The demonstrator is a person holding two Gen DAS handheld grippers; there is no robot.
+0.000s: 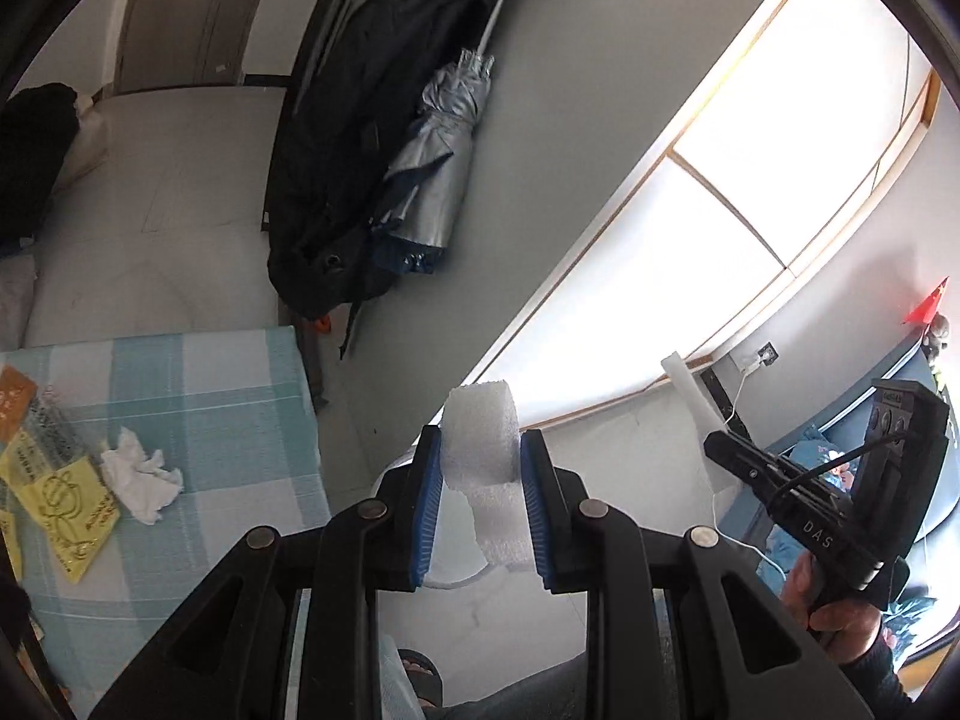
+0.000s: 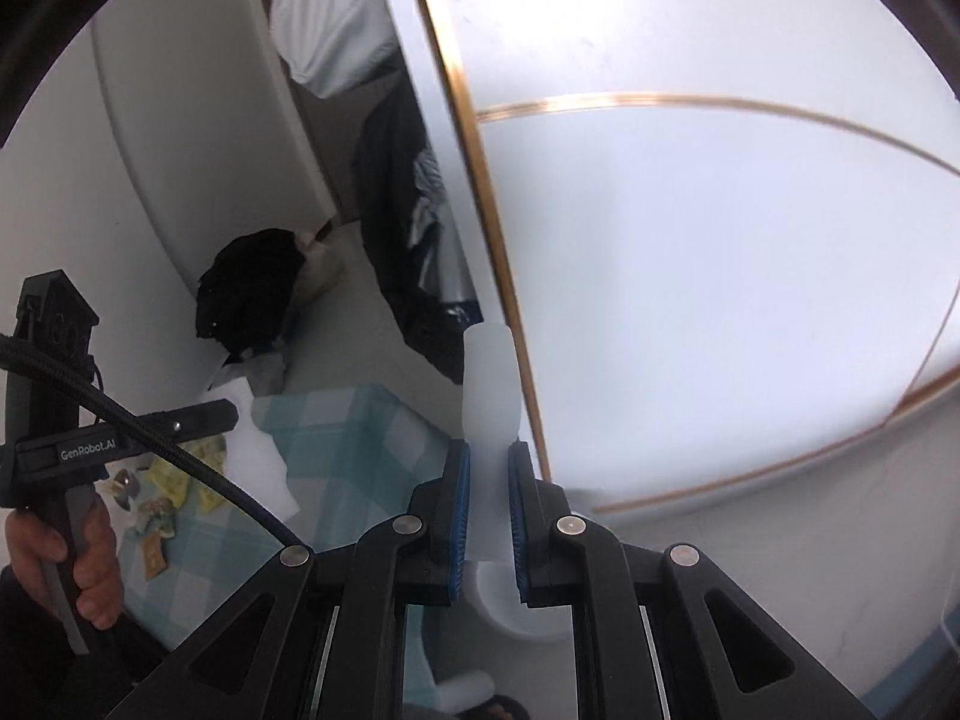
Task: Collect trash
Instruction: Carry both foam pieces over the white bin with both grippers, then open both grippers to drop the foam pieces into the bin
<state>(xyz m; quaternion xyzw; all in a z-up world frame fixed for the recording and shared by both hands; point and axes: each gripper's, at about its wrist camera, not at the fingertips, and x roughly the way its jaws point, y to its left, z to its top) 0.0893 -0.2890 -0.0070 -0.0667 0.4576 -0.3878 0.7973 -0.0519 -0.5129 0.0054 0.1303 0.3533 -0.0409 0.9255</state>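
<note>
My left gripper (image 1: pixel 480 450) is shut on a curled strip of white foam wrap (image 1: pixel 483 438), held up in the air. My right gripper (image 2: pixel 487 462) is shut on a flat white foam piece (image 2: pixel 489 384) that sticks up past its fingertips; it also shows in the left wrist view (image 1: pixel 696 402). Both grippers are off the table's edge, above a white bin (image 2: pixel 510 606), partly hidden by the fingers. On the checked table (image 1: pixel 198 408) lie a crumpled white tissue (image 1: pixel 141 474), yellow wrappers (image 1: pixel 60 498) and an orange wrapper (image 1: pixel 15 396).
A black jacket (image 1: pixel 324 150) and a silver folded umbrella (image 1: pixel 432 168) hang on the grey wall. A white wardrobe with gold trim (image 2: pixel 690 240) fills the right. A black bag (image 2: pixel 252 294) lies on the floor. More wrappers (image 2: pixel 162 498) lie on the table.
</note>
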